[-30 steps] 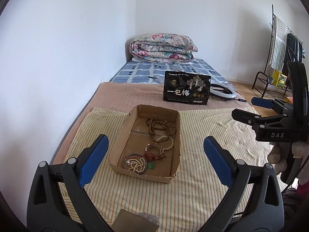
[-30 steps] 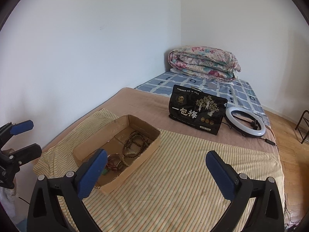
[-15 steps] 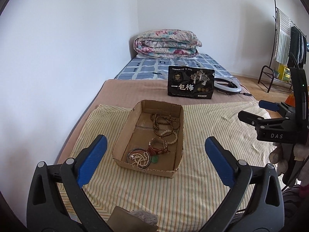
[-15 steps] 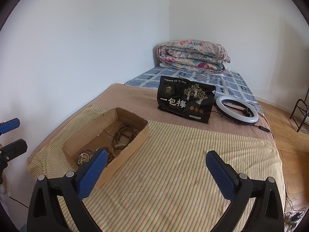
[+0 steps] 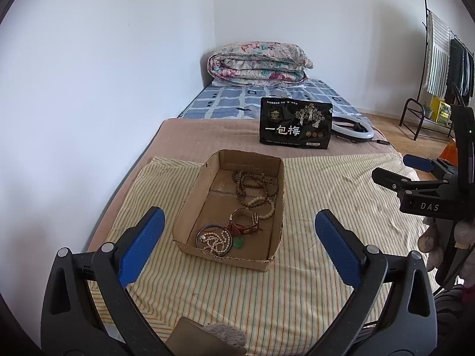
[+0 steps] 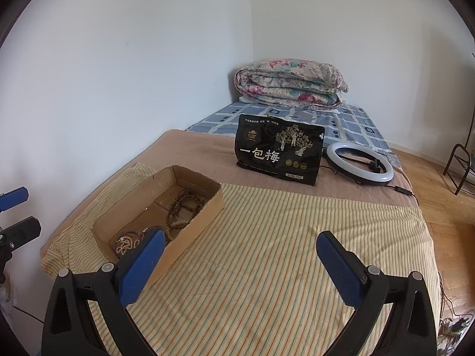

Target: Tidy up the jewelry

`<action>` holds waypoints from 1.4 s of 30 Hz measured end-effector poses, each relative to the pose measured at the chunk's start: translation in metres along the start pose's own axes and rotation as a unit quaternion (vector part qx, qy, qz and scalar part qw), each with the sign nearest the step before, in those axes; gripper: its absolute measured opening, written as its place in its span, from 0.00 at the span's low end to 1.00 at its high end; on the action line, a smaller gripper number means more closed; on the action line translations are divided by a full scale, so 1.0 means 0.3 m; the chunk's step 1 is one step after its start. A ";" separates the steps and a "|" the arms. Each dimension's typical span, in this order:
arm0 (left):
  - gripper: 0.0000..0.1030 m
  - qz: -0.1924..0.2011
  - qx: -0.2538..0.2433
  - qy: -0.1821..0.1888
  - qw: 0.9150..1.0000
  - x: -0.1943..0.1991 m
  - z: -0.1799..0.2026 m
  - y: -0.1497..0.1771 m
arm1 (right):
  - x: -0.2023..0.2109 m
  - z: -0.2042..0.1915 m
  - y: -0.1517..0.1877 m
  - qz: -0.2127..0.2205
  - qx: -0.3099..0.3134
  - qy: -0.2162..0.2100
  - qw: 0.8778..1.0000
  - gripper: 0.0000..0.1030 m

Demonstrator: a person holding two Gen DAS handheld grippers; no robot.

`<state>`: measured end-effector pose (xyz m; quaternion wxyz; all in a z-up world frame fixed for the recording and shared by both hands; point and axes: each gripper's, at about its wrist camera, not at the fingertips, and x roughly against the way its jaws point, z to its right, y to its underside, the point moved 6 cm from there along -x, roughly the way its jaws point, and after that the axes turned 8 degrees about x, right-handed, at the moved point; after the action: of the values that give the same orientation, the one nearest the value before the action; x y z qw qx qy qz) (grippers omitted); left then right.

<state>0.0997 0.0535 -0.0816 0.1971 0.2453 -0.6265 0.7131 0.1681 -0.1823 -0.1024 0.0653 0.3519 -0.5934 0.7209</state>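
Left wrist view: left gripper (image 5: 236, 243) jaws apart, empty; cardboard box (image 5: 190, 201) of jewelry dead ahead on the striped sheet (image 5: 311, 290), long axis running away.

Right wrist view: right gripper (image 6: 240, 262) jaws apart, box ahead-left; left nearer, I judge.

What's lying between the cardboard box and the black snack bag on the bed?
Nothing: between the cardboard box and the black snack bag the left wrist view shows only striped cloth and brown blanket.

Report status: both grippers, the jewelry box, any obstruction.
Left gripper open, empty. Right gripper open, empty. Jewelry in cardboard box, untouched on striped cloth. Nothing in the way.
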 end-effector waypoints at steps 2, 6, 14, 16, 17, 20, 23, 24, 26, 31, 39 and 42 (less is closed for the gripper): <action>1.00 0.002 -0.001 0.001 1.000 -0.001 0.003 0.000 | 0.000 -0.002 -0.001 0.000 0.001 0.000 1.000 1.00; 1.00 0.002 -0.002 0.001 1.000 0.005 0.008 -0.004 | -0.001 -0.005 -0.003 0.000 0.002 -0.001 1.000 1.00; 1.00 0.005 0.002 -0.004 1.000 0.008 0.006 -0.008 | 0.001 -0.007 0.000 0.000 0.002 -0.002 1.000 1.00; 1.00 0.004 0.002 -0.003 1.000 0.008 0.005 -0.009 | 0.002 -0.008 0.000 0.000 0.003 -0.004 1.000 1.00; 1.00 0.004 0.001 -0.004 1.000 0.010 0.005 -0.008 | 0.001 -0.010 0.000 0.000 0.004 -0.004 1.000 1.00; 1.00 0.006 0.001 -0.005 1.000 0.012 0.004 -0.008 | 0.001 -0.013 0.000 -0.002 0.005 -0.005 1.000 1.00; 1.00 0.006 0.002 -0.006 1.000 0.014 0.002 -0.009 | 0.002 -0.013 0.000 -0.001 0.005 -0.005 1.000 1.00; 1.00 0.007 0.003 -0.007 1.000 0.015 0.000 -0.010 | 0.001 -0.013 0.000 -0.001 0.004 -0.005 1.000 1.00; 1.00 0.007 0.003 -0.008 1.000 0.013 -0.002 -0.011 | 0.002 -0.012 0.001 -0.002 0.003 -0.006 1.000 1.00; 1.00 0.007 0.003 -0.009 1.000 0.016 -0.005 -0.014 | 0.001 -0.004 0.002 -0.002 -0.001 -0.006 1.000 1.00; 1.00 0.008 0.003 -0.010 1.000 0.020 -0.005 -0.016 | 0.002 -0.003 0.003 -0.002 -0.003 -0.007 1.000 1.00; 1.00 0.010 0.003 -0.012 1.000 0.020 -0.005 -0.016 | 0.004 0.002 0.005 -0.003 -0.006 -0.007 1.000 1.00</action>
<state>0.0976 0.0556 -0.0743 0.1823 0.2482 -0.6286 0.7142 0.1667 -0.1837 -0.1030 0.0656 0.3586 -0.5974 0.7143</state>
